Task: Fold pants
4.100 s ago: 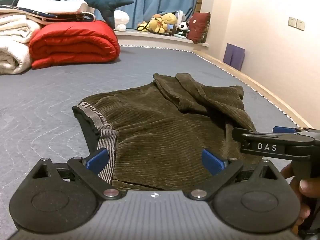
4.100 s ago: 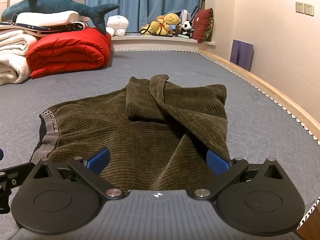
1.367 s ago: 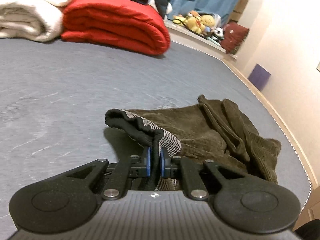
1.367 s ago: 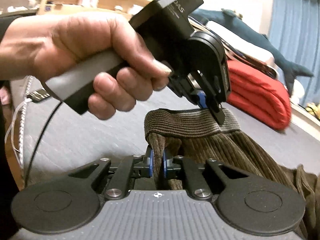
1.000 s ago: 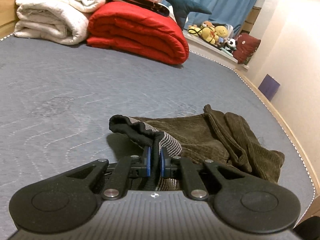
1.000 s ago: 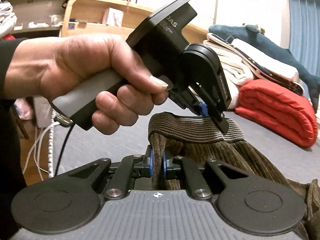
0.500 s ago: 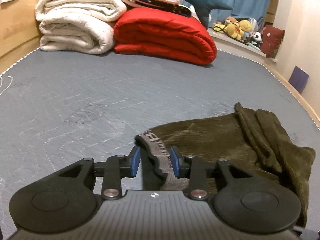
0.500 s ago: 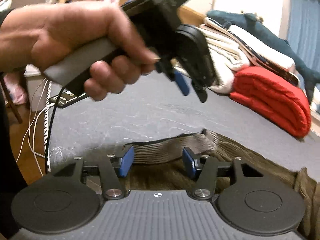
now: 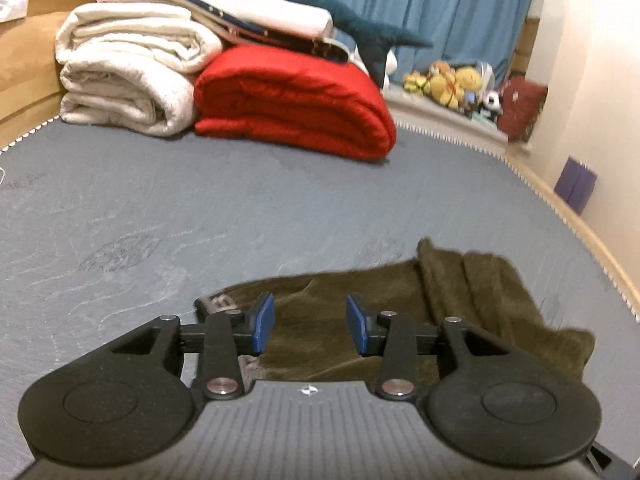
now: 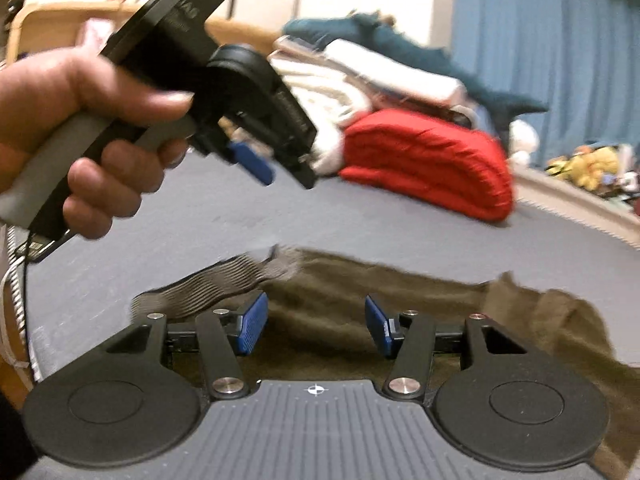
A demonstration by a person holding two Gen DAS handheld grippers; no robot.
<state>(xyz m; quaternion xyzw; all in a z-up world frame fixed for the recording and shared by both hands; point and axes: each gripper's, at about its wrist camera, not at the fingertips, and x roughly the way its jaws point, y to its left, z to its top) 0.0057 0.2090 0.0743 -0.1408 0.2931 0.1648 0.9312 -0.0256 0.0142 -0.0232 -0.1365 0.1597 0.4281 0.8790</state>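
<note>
Pants (image 9: 360, 312), olive corduroy, lie folded on the grey mattress (image 9: 200, 208), clear of both claws. Left claw (image 9: 310, 326) is opening, right claw (image 10: 316, 326) gapes; nothing is pinched. Only the right view shows the left hand (image 10: 72, 136). Bare mattress spreads toward the red quilt (image 9: 296, 100); its edge runs right.

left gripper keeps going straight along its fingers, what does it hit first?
Most likely the olive corduroy pants lying flat on the grey mattress. The left gripper, jaws opening and empty, points down at that fabric; depth is unclear.
</note>
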